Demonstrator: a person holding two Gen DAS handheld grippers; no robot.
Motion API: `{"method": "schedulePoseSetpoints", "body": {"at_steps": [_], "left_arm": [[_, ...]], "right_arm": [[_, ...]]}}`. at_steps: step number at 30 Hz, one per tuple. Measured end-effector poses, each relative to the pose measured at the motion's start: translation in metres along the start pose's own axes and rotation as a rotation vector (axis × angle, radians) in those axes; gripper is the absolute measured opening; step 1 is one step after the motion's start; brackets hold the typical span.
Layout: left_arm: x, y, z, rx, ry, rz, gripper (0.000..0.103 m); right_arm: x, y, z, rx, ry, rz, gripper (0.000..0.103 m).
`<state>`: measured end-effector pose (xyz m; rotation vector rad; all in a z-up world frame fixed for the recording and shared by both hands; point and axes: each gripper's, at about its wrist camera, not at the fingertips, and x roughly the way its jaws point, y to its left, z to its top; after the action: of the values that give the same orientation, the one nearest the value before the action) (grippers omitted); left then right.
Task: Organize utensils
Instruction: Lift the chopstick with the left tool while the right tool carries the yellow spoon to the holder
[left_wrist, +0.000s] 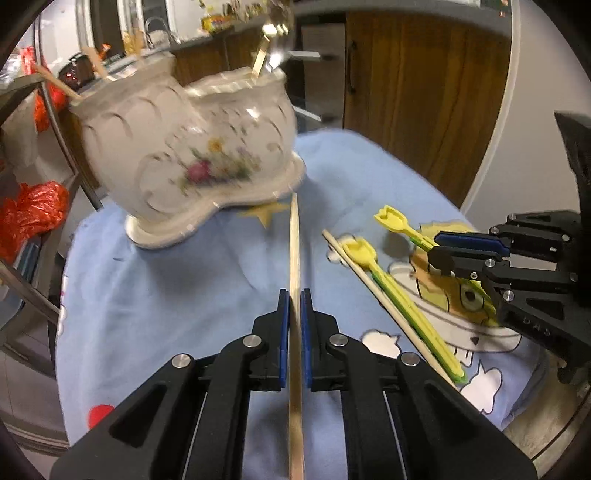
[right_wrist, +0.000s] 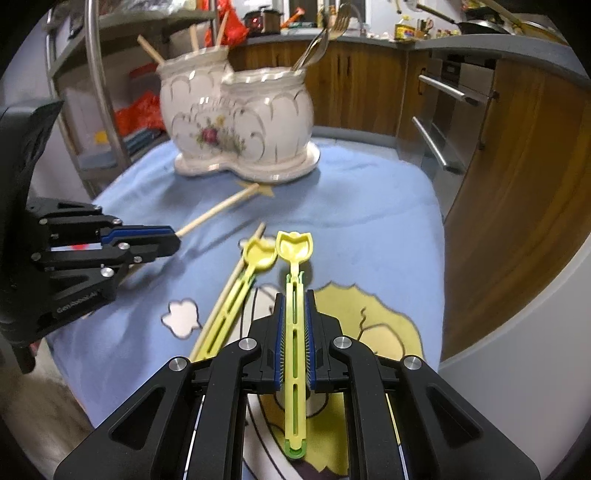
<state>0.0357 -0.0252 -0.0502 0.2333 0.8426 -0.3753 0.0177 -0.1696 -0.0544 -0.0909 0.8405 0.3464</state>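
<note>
Tabletop under a blue cartoon cloth (right_wrist: 369, 229). Landmark: white floral two-pot ceramic holder (right_wrist: 240, 122) at the far end. Its left pot had wooden chopsticks (right_wrist: 149, 50) standing in it, its right pot metal forks (right_wrist: 317, 48).

Left tongs (left_wrist: 294, 295) clenched on a wooden chopstick (left_wrist: 294, 243), long axis pointing straight at the holder's base, tip just short of it. The left hand looked the nearer one to the holder; the chopstick pot sat up and left of the tip, so a lift and tilt seemed needed.

Right tongs (right_wrist: 294, 299) clenched on a yellow-green plastic scoop stick (right_wrist: 294, 266), scoop end toward the holder, well short of it.

On the cloth between both tongs, on the near side of the holder: a second yellow scoop stick (right_wrist: 255, 258) with another chopstick (right_wrist: 225, 291) lying beside it, both angled toward the holder.
</note>
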Motion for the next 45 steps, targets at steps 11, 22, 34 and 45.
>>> {"method": "schedulePoseSetpoints", "body": {"at_steps": [11, 22, 34, 45], "left_arm": [[-0.076, 0.041, 0.015, -0.047, -0.398, -0.018, 0.006], [-0.091, 0.093, 0.064, -0.181, -0.598, -0.044, 0.006], [-0.068, 0.126, 0.119, -0.306, -0.735, -0.091, 0.006], [-0.040, 0.107, 0.128, -0.196, -0.815, 0.097, 0.006]], "right_arm": [[-0.033, 0.003, 0.031, 0.055, -0.230, 0.063, 0.010], [-0.029, 0.000, 0.106, 0.076, -0.427, 0.137, 0.010], [0.010, 0.006, 0.164, 0.125, -0.564, 0.255, 0.010], [0.048, 0.018, 0.175, 0.082, -0.625, 0.178, 0.010]]}}
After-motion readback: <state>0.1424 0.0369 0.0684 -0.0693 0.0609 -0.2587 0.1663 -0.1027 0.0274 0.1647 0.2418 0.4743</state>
